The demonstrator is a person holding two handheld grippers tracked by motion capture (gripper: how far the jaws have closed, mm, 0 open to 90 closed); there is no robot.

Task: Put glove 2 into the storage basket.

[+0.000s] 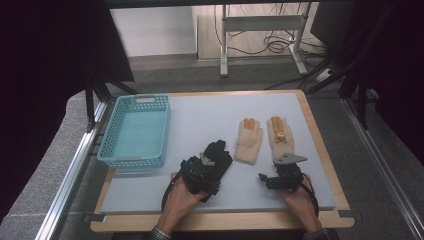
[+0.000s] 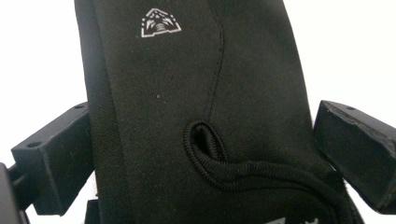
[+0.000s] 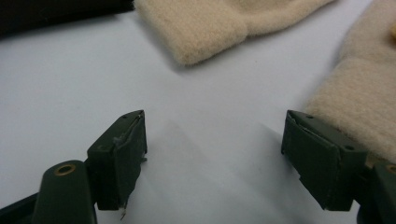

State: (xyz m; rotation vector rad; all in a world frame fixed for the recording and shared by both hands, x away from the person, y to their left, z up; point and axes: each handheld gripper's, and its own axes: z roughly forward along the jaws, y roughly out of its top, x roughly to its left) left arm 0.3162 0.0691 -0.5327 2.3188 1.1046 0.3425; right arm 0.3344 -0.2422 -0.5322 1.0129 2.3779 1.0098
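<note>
Scene: a person sits at a desk (image 1: 320, 150) covered by a pale mat, holding a gripper in each hand.
Black glove (image 1: 218, 156): lies flat on the mat near the middle front of the desk, cuff toward the person, just right of a turquoise basket (image 1: 136, 131).
Left gripper (image 1: 202, 172): sits over the cuff end of the black glove. In the left gripper view the glove (image 2: 196, 107) runs between the two fingers (image 2: 53, 158), which stand spread on either side of it. The fabric bulges to both fingers, but no pinch shows yet.
Right gripper (image 1: 275, 179): rests low over bare mat with its fingers (image 3: 121, 154) wide apart and nothing between them, the nearest cream glove (image 1: 280, 136) just beside the right-hand finger.
Second cream glove (image 1: 249, 140): lies between the black glove and the other cream one.
Step in hand, as judged: taking hold of the black glove, probably to carry it to the basket.
Doing it well: the fingers should close across the cuff, catching both layers near the stitched loop (image 2: 210, 149), then lift straight up so the glove hangs free of the cream pair.
Risk: a shallow pinch on a single layer could let the soft fabric slide out.
</note>
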